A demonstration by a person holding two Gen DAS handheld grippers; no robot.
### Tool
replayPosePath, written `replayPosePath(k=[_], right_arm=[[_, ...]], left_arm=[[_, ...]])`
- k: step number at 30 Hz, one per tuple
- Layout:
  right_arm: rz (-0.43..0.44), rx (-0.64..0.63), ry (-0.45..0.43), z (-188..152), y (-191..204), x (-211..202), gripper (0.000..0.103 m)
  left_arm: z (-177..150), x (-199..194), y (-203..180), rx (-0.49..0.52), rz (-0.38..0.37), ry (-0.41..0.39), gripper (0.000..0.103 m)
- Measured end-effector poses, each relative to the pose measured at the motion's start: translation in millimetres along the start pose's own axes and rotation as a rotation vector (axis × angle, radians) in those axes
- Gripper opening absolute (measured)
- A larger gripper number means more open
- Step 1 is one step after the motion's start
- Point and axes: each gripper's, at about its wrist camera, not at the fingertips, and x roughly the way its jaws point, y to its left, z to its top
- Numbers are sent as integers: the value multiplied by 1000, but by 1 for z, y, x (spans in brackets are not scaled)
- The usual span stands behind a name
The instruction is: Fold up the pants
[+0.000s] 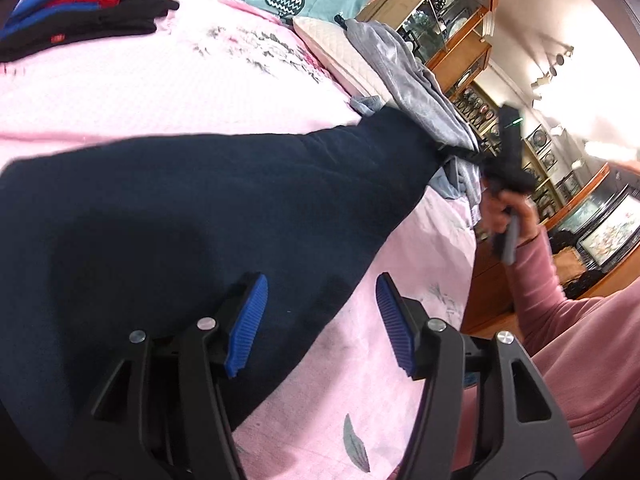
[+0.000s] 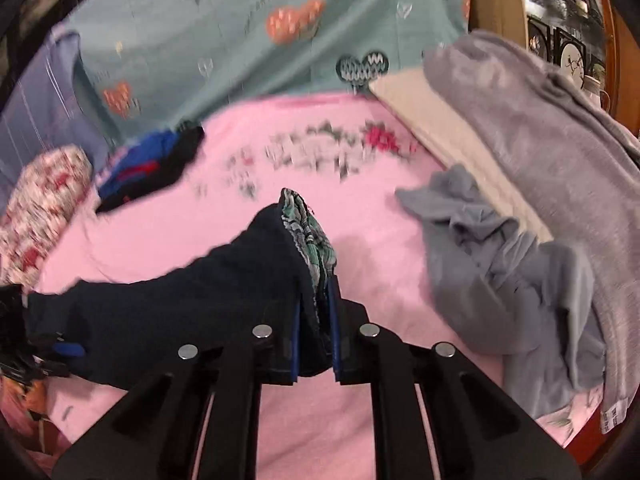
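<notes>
Across the pink bed sheet (image 1: 120,92): navy pants (image 1: 180,208), stretched between both tongs. Left tongs (image 1: 320,320) spread wide, empty, poised over the fabric's edge. Right tongs (image 2: 314,336) clamped on one end of the pants, patterned lining showing. Nearby: grey garments (image 2: 520,200) to the right, stacked folded clothes (image 1: 80,4) at the far side.

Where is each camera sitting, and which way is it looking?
Left wrist: sits on the open left gripper, facing across the navy pants on the pink bedsheet; shows a hand and pink sleeve.
Right wrist: sits on the right gripper, shut on the pants' end, facing the teal heart-print sheet; no body shows.
Shared: pants, bedsheet, grey clothes.
</notes>
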Motion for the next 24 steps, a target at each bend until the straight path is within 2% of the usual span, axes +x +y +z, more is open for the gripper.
replayPosePath(k=[2,4,5,6,8,9,11,12,14,16,17,18,19,20,21,22,24], right_arm=[[-7,32,19,-7,-8,2,11],[-56,50,109,-29,-19,26,13],[-90,59,171,-41,-25,42,14],[-124,62,216,-50,-29,53,21],[-127,140,200,-51,-41,46,38],[-134,165,190,-46,-42,39,39],[-147,189,83,-33,-34,13,41],[-134,162,44,-28,-23,5,41],[-41,59,3,-21,10,0,41],[80,-26,33,-20,39,14,44],[124,-62,69,-23,51,25,49],[135,-93,121,-26,60,40,50],[71,-111,198,-31,65,62,50],[-50,-103,279,-35,64,83,50],[-101,-78,309,-35,63,94,50],[-73,-63,289,-31,65,92,50],[64,-54,247,-19,87,84,50]], left_arm=[[1,1,-7,21,8,-16,64],[1,4,-12,24,-9,-20,72],[3,9,-14,25,-8,-8,73],[4,16,-14,29,9,18,73],[4,22,-16,40,34,47,73],[4,21,-17,46,30,47,74],[3,17,-18,47,16,35,76],[3,15,-17,43,7,24,76],[5,12,-15,33,-6,-9,78],[9,12,-10,0,10,-29,82],[9,13,-5,-30,29,-29,82],[9,12,-3,-44,32,-28,82],[9,9,0,-61,24,-36,82],[8,4,1,-65,20,-46,82],[7,-6,2,-59,34,-63,82],[5,-19,3,-47,65,-86,82],[1,-46,9,-36,141,-141,85]])
